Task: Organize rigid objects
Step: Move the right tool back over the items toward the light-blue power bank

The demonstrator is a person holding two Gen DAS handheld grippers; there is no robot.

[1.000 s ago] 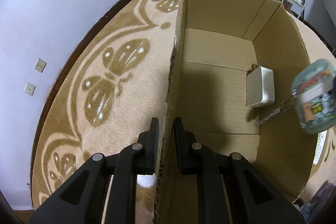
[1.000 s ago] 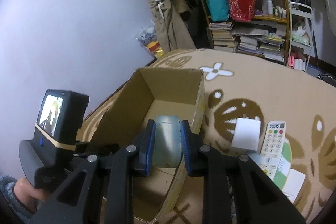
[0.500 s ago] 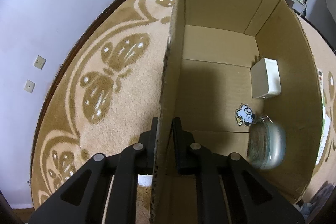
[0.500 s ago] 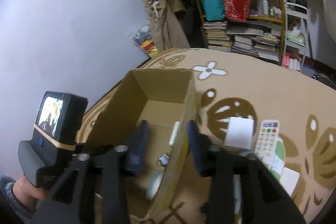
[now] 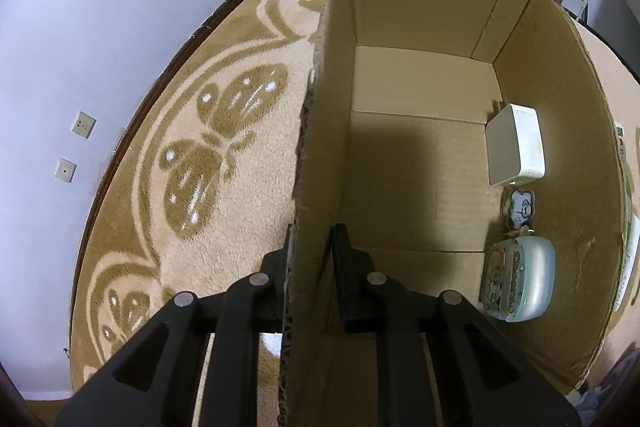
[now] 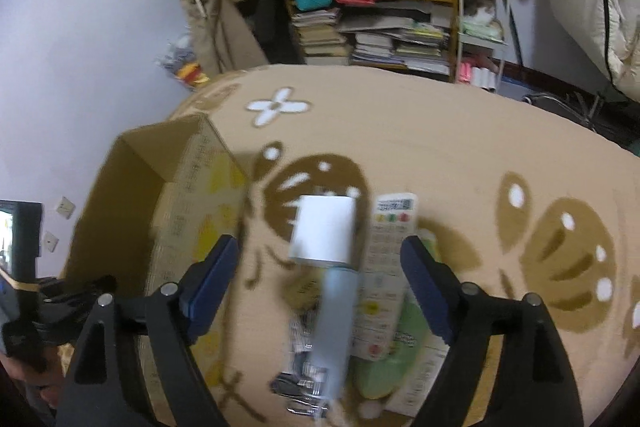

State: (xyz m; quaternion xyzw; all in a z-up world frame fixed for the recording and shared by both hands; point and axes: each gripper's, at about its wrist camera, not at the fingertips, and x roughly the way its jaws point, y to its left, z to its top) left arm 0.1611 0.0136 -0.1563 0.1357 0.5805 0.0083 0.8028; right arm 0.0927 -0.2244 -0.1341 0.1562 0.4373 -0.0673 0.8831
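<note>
**A:** Your right gripper (image 6: 316,279) has let go since a second ago. Back then it was pinching the pale blue case above the cardboard box (image 5: 560,131); now its jaws are opening wide with nothing gripped between them, and it has swung out over the rug (image 6: 440,131), beside the box's outer wall.

**B:** And the case itself?

**A:** The pale blue case (image 5: 518,281) now lies on the box floor against the right-hand wall, its picture charm (image 5: 519,208) just beyond it and the white rectangular block (image 5: 516,145) a little farther along the same wall. So that item looks delivered.

**B:** What about my left hand?

**A:** Your left gripper (image 5: 310,259) hasn't shifted. Its fingers are pressed together on the near wall of the box, one inside and one outside, steadying it.

**B:** What's next, then?

**A:** Nearest under your open right jaws is the bottle with the white cap (image 6: 324,231), lying on the rug. Touching it on the right is the white remote (image 6: 384,267), on top of a green flat pack (image 6: 394,359). The view is motion-blurred, so I can't tell what the small dark things by the bottle's base are. Farther back are only the bookshelf (image 6: 380,27) and clutter. My guess: bottle next.
</note>
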